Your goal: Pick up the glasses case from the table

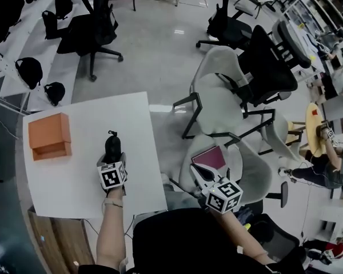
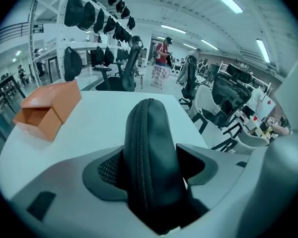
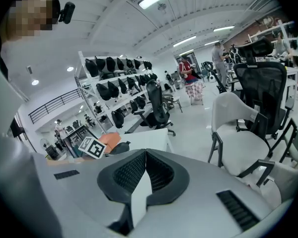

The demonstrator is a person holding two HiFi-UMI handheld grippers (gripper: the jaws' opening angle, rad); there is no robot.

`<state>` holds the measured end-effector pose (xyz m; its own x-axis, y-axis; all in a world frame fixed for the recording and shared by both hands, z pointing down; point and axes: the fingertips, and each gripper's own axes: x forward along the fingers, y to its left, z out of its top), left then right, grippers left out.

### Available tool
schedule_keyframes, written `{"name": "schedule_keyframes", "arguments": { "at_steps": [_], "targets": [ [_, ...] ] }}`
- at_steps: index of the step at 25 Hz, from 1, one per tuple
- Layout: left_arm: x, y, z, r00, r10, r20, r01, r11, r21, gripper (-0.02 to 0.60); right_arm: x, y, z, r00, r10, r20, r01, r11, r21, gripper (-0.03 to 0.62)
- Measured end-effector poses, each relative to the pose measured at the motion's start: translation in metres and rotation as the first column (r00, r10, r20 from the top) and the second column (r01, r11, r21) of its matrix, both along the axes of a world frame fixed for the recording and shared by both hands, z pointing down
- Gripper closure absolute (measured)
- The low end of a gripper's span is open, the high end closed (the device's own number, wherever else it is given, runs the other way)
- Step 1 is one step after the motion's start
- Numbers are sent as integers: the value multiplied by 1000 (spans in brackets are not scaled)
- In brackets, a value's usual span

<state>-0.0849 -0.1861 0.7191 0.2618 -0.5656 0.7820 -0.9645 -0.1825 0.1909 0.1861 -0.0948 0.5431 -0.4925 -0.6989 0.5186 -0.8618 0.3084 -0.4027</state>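
Observation:
The black zippered glasses case [image 1: 112, 149] stands on edge, zipper up, over the white table [image 1: 74, 193] near its right side. My left gripper [image 1: 113, 160] is shut on its near end. In the left gripper view the case [image 2: 149, 148] fills the gap between the two pads and juts forward past the left gripper [image 2: 151, 165]; I cannot tell whether it touches the tabletop. My right gripper [image 1: 199, 173] hangs off the table's right edge above a chair. In the right gripper view the right gripper [image 3: 145, 155] is shut with nothing in it.
An orange box [image 1: 48, 136] with an open flap sits at the table's left side, also the orange box [image 2: 49, 108] ahead-left of the case. White chairs [image 1: 223, 96] and a black office chair [image 1: 268, 61] crowd the floor right of the table. A maroon item [image 1: 211, 156] lies on the nearest chair.

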Motion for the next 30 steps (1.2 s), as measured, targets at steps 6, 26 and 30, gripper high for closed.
{"name": "schedule_keyframes", "arguments": {
  "at_steps": [6,26,30],
  "targets": [
    [-14,22,-58,999,-22,-35,25,994,110,259,-30,-6,-8,994,-110,5,110,993,35,568],
    [-64,112,-219,993,-83,-89,115,876,469,259,-153,-25,-76,873,-488,23,468,849,247,568],
    [-74,117,-229,988,-106,-110,146,863,484,259,-164,-28,-84,860,-510,19,487,831,269,568]
  ]
}}
